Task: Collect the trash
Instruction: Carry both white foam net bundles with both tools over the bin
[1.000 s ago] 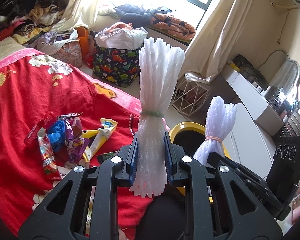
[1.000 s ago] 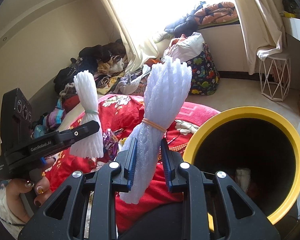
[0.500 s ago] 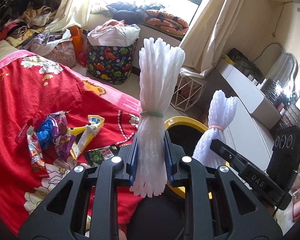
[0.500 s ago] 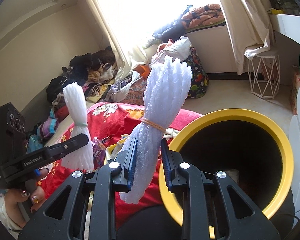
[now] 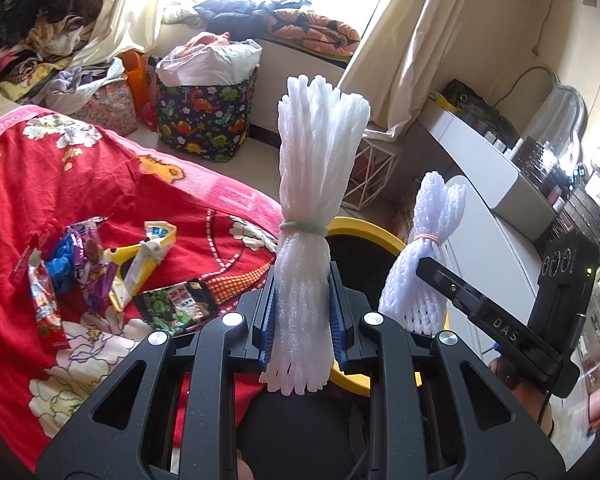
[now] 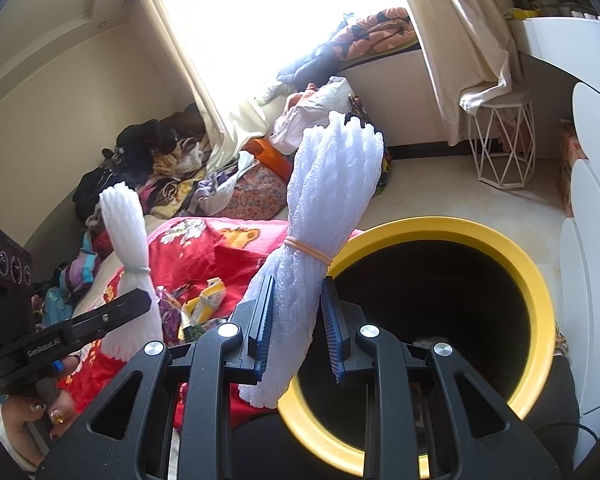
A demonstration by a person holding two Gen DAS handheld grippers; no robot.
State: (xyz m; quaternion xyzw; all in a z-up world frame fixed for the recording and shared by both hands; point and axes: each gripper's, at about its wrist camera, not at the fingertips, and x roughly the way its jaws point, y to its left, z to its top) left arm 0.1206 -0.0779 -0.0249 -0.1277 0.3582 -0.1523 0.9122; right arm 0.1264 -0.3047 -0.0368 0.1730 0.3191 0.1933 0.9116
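Note:
My left gripper (image 5: 302, 316) is shut on a white foam net bundle (image 5: 318, 184) tied with a green band, held upright above the bed edge. My right gripper (image 6: 298, 320) holds a second white foam net bundle (image 6: 328, 208) tied with an orange band; its jaws stand slightly wider than before, the right pad (image 6: 334, 324) just off the foam. That bundle leans over the left rim of the yellow-rimmed black bin (image 6: 536, 280). Each gripper shows in the other's view: the right gripper (image 5: 432, 280) and the left gripper (image 6: 132, 304).
Several snack wrappers (image 5: 92, 272) lie on the red floral bedspread (image 5: 28, 200). A dinosaur-print bag (image 5: 208, 116) and a white wire stool (image 6: 504, 148) stand on the floor. A white dresser (image 5: 484, 168) is at right. Piled clothes (image 6: 156, 160) lie by the wall.
Both grippers moved right toward the bin, which now fills more of the right wrist view. The right jaws have opened a little around their bundle.

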